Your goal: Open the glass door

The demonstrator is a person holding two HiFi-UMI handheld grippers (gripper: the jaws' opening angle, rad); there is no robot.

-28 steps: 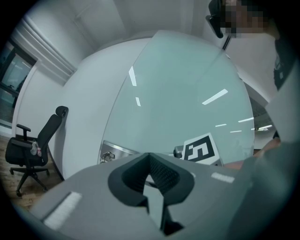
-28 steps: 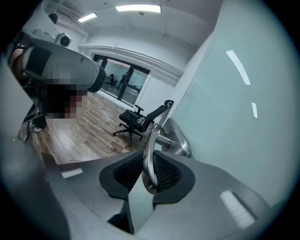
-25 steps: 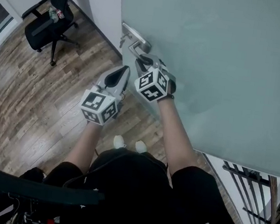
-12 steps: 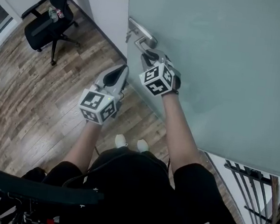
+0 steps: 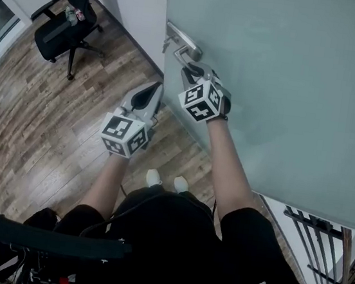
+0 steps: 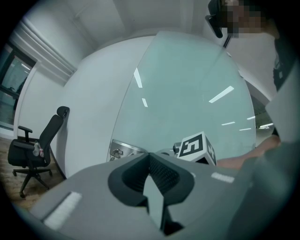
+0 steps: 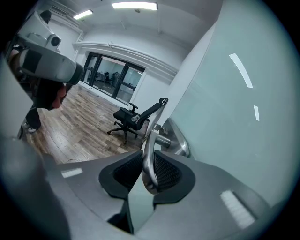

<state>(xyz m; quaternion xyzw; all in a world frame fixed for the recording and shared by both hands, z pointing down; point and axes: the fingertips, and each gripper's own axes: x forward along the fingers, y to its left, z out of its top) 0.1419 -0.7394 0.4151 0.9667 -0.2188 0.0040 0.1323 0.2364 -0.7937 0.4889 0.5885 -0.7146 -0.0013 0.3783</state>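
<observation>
The frosted glass door (image 5: 288, 88) fills the upper right of the head view. Its silver lever handle (image 5: 185, 47) sits near the door's left edge. My right gripper (image 5: 190, 73) is shut on the lever. In the right gripper view the lever (image 7: 148, 140) runs upright between the ribbed pads, and the right gripper (image 7: 146, 161) clamps it. My left gripper (image 5: 150, 94) hangs to the left of the door at about handle height, shut and holding nothing. The left gripper (image 6: 149, 157) points at the door (image 6: 187, 93), with the handle plate (image 6: 123, 151) just beyond it.
A black office chair (image 5: 67, 16) stands on the wooden floor (image 5: 38, 120) at the upper left. A white wall (image 5: 131, 2) meets the door's left edge. A dark metal railing (image 5: 319, 248) shows below the door at the lower right. My shoes (image 5: 162, 181) are close to the door.
The door's left edge, the handle and my right gripper on it have shifted slightly to the right in the head view. The left gripper has stayed put.
</observation>
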